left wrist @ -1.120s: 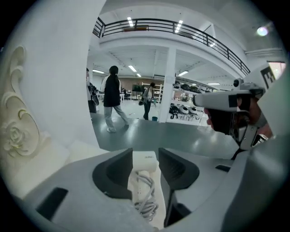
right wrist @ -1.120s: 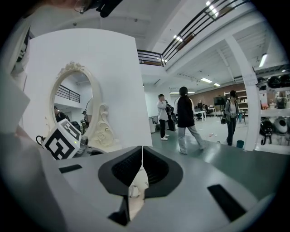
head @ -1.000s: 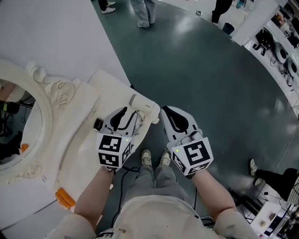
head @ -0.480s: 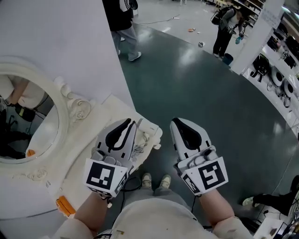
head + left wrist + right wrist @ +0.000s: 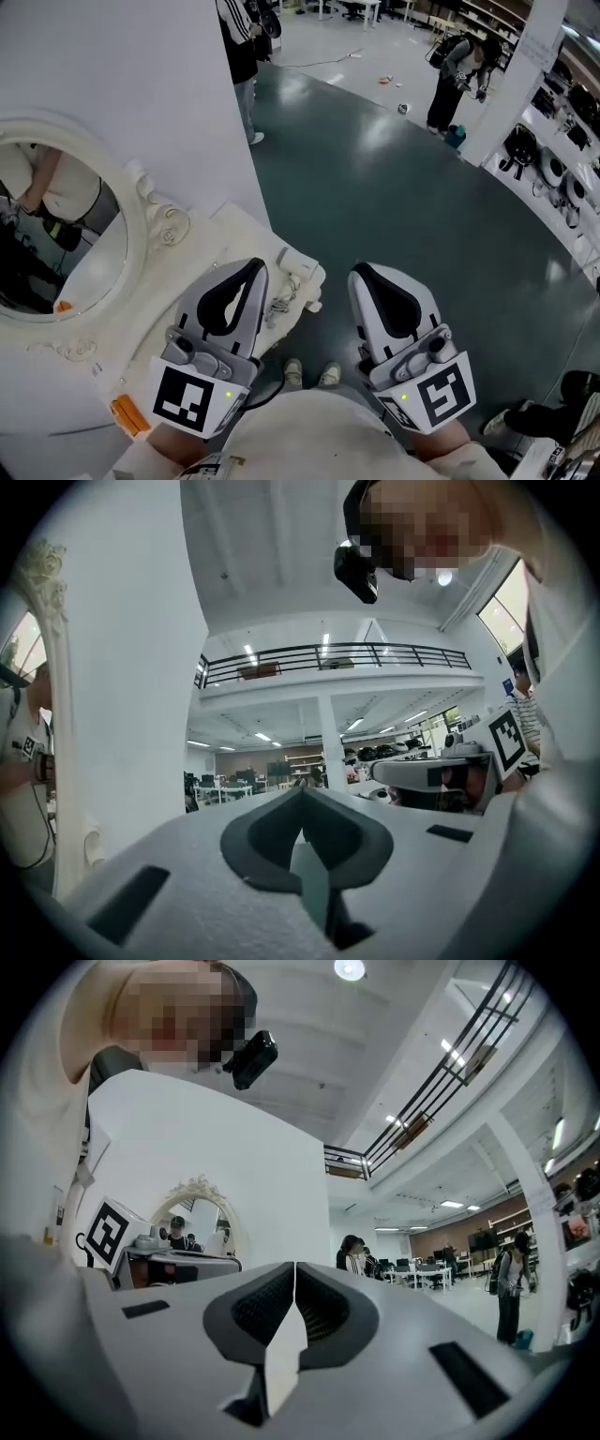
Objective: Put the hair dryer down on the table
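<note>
The white hair dryer (image 5: 293, 266) lies with its bundled cord on the front corner of the white dressing table (image 5: 164, 300). No gripper touches it. In the head view my left gripper (image 5: 251, 269) is held up close to the camera, above and just left of the dryer. Its jaws have just closed and meet with nothing between them (image 5: 302, 819). My right gripper (image 5: 362, 274) hangs over the floor to the right, shut and empty (image 5: 293, 1288). Both grippers point out level into the hall.
An oval mirror (image 5: 52, 239) in an ornate white frame stands on the table against a white wall. An orange object (image 5: 129, 413) sits at the table's near edge. People stand far off (image 5: 242, 52) (image 5: 457, 75); shelves (image 5: 562, 122) line the right.
Both grippers have risen toward the camera, away from the table. The left gripper has come off the hair dryer, which stays lying on the table corner.
</note>
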`<state>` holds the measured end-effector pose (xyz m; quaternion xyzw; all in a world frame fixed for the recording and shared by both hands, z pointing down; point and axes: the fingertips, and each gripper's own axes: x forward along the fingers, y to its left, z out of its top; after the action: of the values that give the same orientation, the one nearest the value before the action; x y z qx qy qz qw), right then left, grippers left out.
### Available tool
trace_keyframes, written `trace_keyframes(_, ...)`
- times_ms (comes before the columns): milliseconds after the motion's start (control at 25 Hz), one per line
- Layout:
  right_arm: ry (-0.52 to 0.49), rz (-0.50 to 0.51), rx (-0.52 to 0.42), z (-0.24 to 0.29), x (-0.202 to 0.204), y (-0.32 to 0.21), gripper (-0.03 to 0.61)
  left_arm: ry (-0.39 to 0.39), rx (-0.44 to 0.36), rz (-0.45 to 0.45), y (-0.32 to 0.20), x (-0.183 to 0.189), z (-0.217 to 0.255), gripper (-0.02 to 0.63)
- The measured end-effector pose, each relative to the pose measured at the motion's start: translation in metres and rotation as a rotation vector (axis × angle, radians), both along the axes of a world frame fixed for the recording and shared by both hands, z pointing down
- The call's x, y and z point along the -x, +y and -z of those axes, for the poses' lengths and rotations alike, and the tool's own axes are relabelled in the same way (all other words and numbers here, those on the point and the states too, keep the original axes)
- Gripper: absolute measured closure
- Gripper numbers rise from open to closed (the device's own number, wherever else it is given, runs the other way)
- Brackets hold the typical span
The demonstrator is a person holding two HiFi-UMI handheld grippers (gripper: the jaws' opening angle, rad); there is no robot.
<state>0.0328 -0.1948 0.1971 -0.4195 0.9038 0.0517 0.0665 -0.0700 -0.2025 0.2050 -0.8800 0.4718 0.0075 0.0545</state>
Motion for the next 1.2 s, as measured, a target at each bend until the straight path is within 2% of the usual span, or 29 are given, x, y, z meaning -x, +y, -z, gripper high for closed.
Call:
trace_keyframes(240, 0.021, 0.015, 0.036, -0.019, 0.000, 0.017, 0.557, -0.018, 0.035, 0.019, 0.011, 0.002, -0.026, 0.600)
trace_keyframes(400, 0.036, 0.025, 0.088, -0.037, 0.000, 0.022, 0.557, -0.044, 0.028, 0.038, 0.016, 0.003, -0.040, 0.600)
trace_keyframes(520, 0.021, 0.014, 0.107, -0.041, -0.003, 0.021, 0.557, -0.031, 0.029, 0.050, 0.017, 0.001, -0.043, 0.600)
trace_keyframes(880, 0.038, 0.011, 0.086, -0.035, -0.005, 0.022, 0.558, -0.021, 0.045, 0.041, 0.016, -0.004, -0.041, 0.600)
trace_keyframes(1200, 0.023, 0.004, 0.092, -0.035, -0.011, 0.021, 0.558, -0.003, 0.021, 0.033, 0.021, -0.005, -0.035, 0.600)
